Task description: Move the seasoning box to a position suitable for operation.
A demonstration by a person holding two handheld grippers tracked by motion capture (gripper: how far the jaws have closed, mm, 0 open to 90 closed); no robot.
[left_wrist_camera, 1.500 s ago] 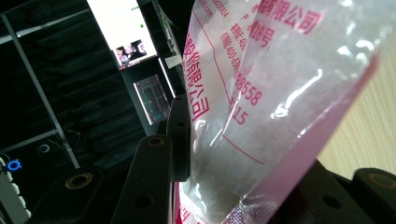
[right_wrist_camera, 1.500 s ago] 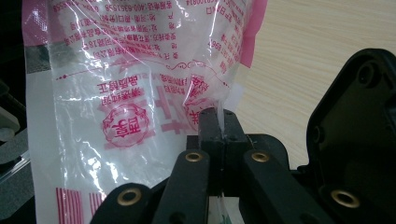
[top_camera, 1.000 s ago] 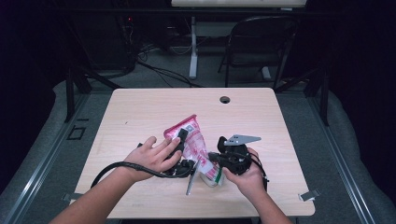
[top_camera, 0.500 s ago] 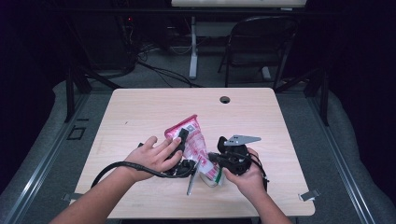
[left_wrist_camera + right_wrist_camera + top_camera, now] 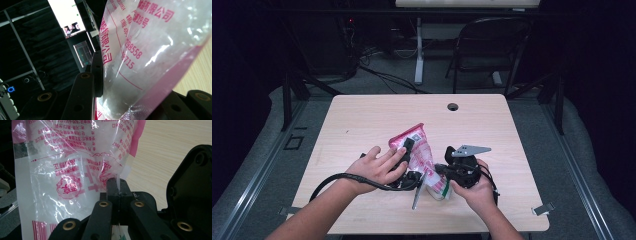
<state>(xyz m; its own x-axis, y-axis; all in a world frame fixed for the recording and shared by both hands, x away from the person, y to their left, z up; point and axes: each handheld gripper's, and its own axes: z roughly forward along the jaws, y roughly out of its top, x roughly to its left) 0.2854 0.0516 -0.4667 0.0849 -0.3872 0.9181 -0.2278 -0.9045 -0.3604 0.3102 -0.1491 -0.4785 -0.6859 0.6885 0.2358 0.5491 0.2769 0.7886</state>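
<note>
We hold the plastic bag (image 5: 422, 152) taut above the surface (image 5: 362, 125): right gripper (image 5: 117, 185) jaws pinch its edge, left gripper (image 5: 112, 87) jaws clamp the other end, seemingly to open it.

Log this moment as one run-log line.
scene: wooden table | object: pink-printed plastic bag | right gripper: shut on bag edge | left gripper: bag between jaws | hands: steady
</note>
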